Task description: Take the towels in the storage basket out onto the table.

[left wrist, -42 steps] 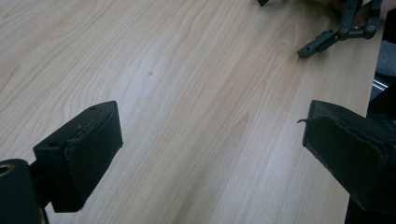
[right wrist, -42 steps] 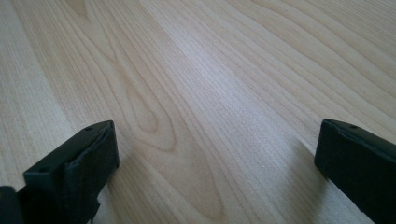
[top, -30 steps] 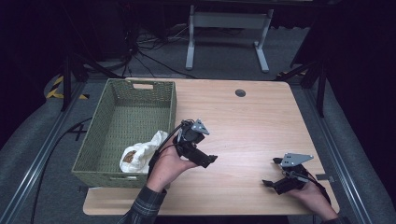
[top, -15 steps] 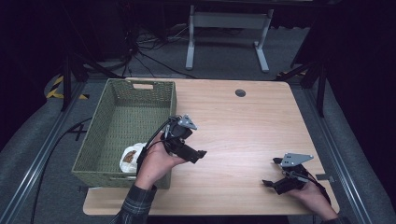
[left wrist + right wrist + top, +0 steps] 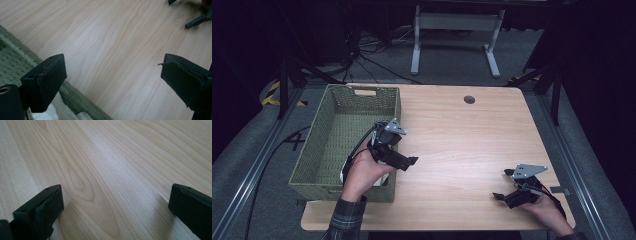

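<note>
My left tool (image 5: 404, 161) hangs wide open, empty, over the rim of the green woven rectangular basket (image 5: 362, 107); a white crumpled item (image 5: 50, 113) lies inside. My right tool (image 5: 507, 189), equally open, rests on the pale wood-grain surface (image 5: 462, 145).

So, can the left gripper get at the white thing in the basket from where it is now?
Probably yes: the left gripper hangs open beside the basket wall, the white thing lies just below, and nothing covers it.

white item (image 5: 51, 113) mostly hidden behind basket rim (image 5: 75, 96).
</note>
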Action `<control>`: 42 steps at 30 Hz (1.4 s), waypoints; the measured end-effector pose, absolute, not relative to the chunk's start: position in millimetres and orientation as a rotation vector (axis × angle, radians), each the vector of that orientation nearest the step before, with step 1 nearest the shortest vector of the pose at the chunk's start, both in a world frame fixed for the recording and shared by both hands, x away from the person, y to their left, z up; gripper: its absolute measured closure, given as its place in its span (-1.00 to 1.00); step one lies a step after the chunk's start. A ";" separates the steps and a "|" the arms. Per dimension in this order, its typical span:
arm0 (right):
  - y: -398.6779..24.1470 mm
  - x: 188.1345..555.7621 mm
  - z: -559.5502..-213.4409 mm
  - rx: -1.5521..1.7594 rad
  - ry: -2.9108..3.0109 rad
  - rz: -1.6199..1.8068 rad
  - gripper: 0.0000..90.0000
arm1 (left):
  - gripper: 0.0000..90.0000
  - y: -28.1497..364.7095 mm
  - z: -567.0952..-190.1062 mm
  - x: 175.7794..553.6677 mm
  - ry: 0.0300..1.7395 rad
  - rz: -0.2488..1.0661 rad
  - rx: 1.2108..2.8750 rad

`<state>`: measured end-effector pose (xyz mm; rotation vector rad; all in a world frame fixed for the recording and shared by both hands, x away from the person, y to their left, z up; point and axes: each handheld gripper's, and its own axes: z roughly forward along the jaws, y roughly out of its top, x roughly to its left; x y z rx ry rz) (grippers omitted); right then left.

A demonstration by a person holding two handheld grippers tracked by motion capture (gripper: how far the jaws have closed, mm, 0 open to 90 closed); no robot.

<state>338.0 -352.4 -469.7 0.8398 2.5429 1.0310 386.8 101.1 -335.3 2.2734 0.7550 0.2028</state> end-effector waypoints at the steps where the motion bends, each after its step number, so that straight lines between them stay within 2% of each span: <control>1: -352.4 338.0 -469.7 0.840 2.543 1.031 -1.00 | -0.85 104.1 -334.7 386.6 0.763 0.203 2.272; 19: -352.6 337.8 -469.7 0.837 2.545 1.031 -1.00 | -0.81 160.5 -337.9 385.2 0.921 0.262 2.239; 28: -352.6 337.8 -469.7 0.837 2.545 1.031 -1.00 | -0.79 175.8 -350.8 390.7 0.957 0.284 2.289; 31: -352.6 337.8 -469.7 0.837 2.545 1.031 -1.00 | -0.74 180.5 -358.1 393.2 0.973 0.269 2.312; 42: -352.6 337.8 -469.7 0.837 2.545 1.032 -1.00 | -0.74 186.6 -379.9 402.3 1.033 0.229 2.411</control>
